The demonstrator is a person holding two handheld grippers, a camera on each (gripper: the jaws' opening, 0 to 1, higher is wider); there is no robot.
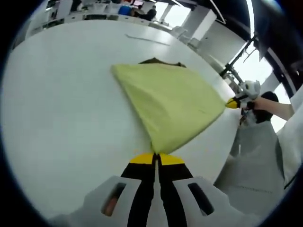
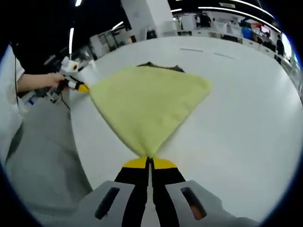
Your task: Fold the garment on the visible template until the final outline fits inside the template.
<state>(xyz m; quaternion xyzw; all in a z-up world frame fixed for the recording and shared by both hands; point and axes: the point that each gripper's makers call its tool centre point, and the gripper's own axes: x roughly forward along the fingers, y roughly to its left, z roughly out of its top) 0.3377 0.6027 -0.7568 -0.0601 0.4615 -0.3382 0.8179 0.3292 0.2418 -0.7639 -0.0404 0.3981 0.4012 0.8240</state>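
A yellow-green garment (image 1: 170, 101) hangs stretched between my two grippers above a white table (image 1: 61, 109). My left gripper (image 1: 156, 157) is shut on one corner of it, yellow tips pinching the cloth. The other gripper (image 1: 232, 103) holds the opposite corner at the right, with a hand behind it. In the right gripper view the same garment (image 2: 147, 104) fans out from my right gripper (image 2: 149, 161), which is shut on its corner, while the left gripper (image 2: 81, 87) grips the far corner at the left. A dark edge (image 2: 158, 65) peeks out behind the cloth's far side.
The white table (image 2: 246, 113) spreads wide around the garment. Its edge runs near the person, with grey floor (image 2: 42, 156) beyond. Desks and people stand far back in the room (image 1: 137, 9).
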